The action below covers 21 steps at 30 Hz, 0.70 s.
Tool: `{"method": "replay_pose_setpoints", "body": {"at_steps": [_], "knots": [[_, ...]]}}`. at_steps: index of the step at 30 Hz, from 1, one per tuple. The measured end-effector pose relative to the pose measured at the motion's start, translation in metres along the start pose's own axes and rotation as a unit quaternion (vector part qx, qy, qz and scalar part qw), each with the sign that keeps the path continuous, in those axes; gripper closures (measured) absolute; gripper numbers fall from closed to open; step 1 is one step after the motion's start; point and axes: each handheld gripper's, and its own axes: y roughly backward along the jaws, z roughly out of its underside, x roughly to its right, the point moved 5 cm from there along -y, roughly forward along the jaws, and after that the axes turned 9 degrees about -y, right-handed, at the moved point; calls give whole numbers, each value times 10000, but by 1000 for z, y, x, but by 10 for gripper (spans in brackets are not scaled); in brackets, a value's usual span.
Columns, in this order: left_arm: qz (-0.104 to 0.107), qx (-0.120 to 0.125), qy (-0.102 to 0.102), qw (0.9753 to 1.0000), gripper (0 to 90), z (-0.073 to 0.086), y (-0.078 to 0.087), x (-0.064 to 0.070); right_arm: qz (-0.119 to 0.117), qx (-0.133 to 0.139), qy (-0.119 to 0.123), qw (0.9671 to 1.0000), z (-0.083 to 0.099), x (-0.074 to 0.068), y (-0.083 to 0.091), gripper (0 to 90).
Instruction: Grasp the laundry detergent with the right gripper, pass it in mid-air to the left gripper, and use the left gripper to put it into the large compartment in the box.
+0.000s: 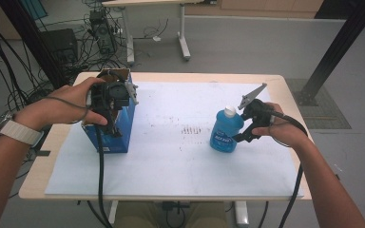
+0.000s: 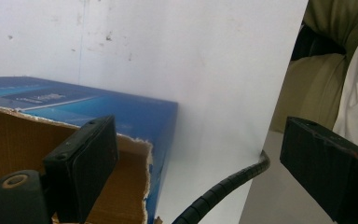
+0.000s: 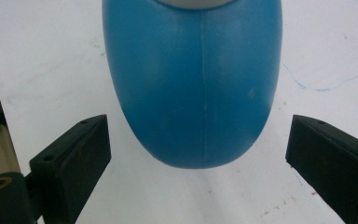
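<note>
**On the white sheet: box left, bottle right**

Over the open blue box (image 1: 115,124) near the surface's (image 1: 180,78) left edge, the left claw (image 2: 200,163) hangs with jaws apart, one above the torn cardboard rim. The right claw (image 3: 198,161), jaws wide, flanks the upright blue bottle (image 1: 226,129) without touching it. Bare white sheet (image 1: 171,161) lies between box and bottle. Cables (image 1: 76,33) litter the grey floor beyond.

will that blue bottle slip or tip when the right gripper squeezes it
The blue bottle has smooth, rounded plastic sides, so it may slip between the right gripper's flat open jaws. Standing upright on a narrow base, it could tip if nudged high. It probably flexes slightly.
</note>
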Motion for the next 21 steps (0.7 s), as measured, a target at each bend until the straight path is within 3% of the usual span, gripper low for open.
{"method": "replay_pose_setpoints", "body": {"at_steps": [21], "knots": [[-16, 48, 21, 10000, 118, 0, -1, 0, 5, 11, -25, 10000, 0, 0, 1, 65]]}}
